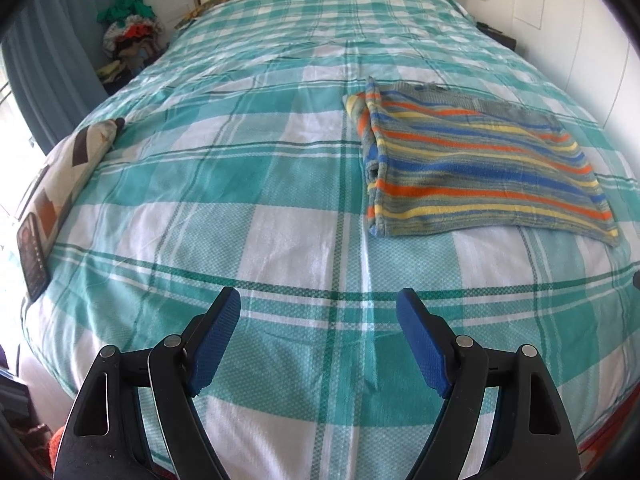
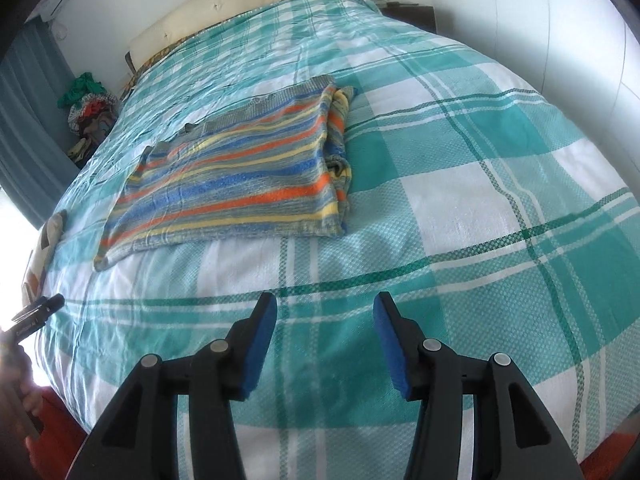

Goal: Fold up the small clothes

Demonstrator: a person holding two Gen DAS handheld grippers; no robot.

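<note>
A small striped knit garment (image 1: 476,164), in grey, orange, blue and yellow, lies flat and partly folded on the bed; it also shows in the right wrist view (image 2: 240,172). My left gripper (image 1: 318,300) is open and empty, hovering over the bedspread well in front and left of the garment. My right gripper (image 2: 325,308) is open and empty, hovering over the bedspread in front and right of the garment. The left gripper's body (image 2: 36,312) shows at the left edge of the right wrist view.
The bed carries a teal-and-white checked bedspread (image 1: 248,184). A patterned pillow (image 1: 68,168) and a dark phone-like slab (image 1: 34,256) lie at its left edge. A heap of clothes (image 1: 128,32) sits beyond the far left corner. A cream headboard (image 2: 240,4) and white walls bound the bed.
</note>
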